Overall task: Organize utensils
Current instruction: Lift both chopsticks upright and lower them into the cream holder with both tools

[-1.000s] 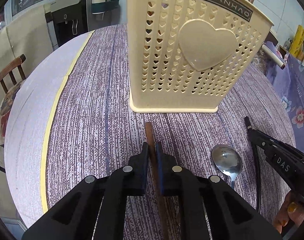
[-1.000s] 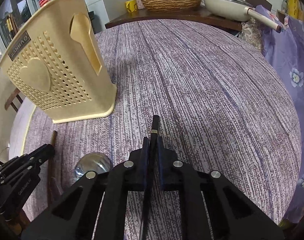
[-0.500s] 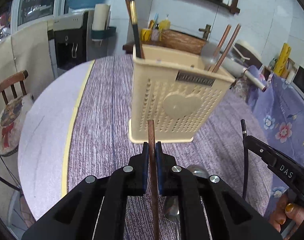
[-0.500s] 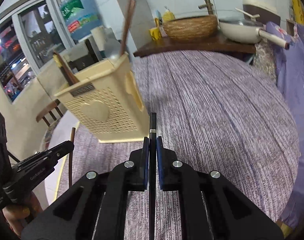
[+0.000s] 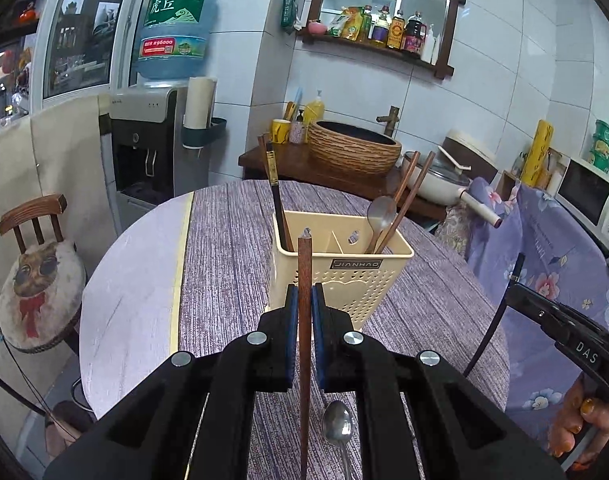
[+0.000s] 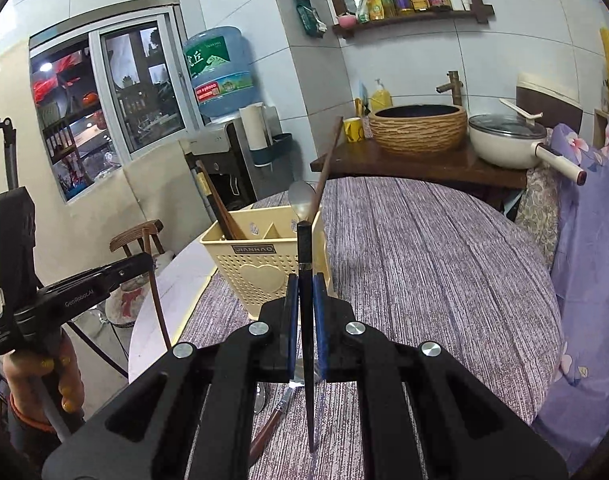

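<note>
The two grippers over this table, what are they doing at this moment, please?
A person is sorting utensils into the cream holder. The left gripper is shut on a brown chopstick; the right gripper is shut on a black chopstick. Both are held in the air, not yet in the holder, which already contains chopsticks and a spoon. Another spoon lies on the table.

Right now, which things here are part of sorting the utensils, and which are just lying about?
Part of the job:
brown chopstick in the left gripper
black chopstick in the right gripper
cream utensil holder
loose spoon on the table

Just lying about:
water dispenser
woven basin
white pan
</note>
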`<state>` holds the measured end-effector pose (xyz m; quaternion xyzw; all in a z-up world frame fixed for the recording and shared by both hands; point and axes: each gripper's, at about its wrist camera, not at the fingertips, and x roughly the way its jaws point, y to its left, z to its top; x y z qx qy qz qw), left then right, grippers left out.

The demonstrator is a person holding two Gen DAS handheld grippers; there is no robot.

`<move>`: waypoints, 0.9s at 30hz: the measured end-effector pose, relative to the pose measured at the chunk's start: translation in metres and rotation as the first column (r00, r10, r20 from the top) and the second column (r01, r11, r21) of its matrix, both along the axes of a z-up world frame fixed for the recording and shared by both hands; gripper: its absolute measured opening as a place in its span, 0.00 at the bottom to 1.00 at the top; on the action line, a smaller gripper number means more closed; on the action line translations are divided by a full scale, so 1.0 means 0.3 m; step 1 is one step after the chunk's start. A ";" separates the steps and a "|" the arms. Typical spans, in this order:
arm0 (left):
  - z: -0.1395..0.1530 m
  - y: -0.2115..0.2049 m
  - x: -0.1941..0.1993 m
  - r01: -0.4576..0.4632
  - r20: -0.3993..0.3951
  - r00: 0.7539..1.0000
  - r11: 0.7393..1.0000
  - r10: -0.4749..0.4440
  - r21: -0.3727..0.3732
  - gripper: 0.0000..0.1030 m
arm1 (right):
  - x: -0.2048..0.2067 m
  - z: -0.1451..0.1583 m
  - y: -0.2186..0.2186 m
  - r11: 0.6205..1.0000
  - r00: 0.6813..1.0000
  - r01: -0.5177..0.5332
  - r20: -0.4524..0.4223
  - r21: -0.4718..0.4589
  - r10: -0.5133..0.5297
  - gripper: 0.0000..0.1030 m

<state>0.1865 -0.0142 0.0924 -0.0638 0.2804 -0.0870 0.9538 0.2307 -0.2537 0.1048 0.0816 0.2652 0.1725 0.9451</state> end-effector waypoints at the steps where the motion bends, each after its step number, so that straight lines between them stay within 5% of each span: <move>1: 0.003 -0.001 -0.003 0.000 0.005 1.000 1.000 0.000 0.004 0.08 | -0.004 0.006 0.000 1.000 1.000 -0.002 0.003 -0.004 0.003 0.08; 16: 0.083 0.013 -0.040 0.007 0.060 0.998 1.000 -0.007 -0.001 0.08 | -0.019 0.086 0.019 0.999 0.998 -0.049 0.042 -0.018 0.050 0.08; 27: 0.306 -0.009 0.000 0.051 0.121 0.991 0.999 -0.050 -0.004 0.07 | 0.028 0.354 0.085 0.995 0.985 -0.088 0.147 -0.051 0.095 0.08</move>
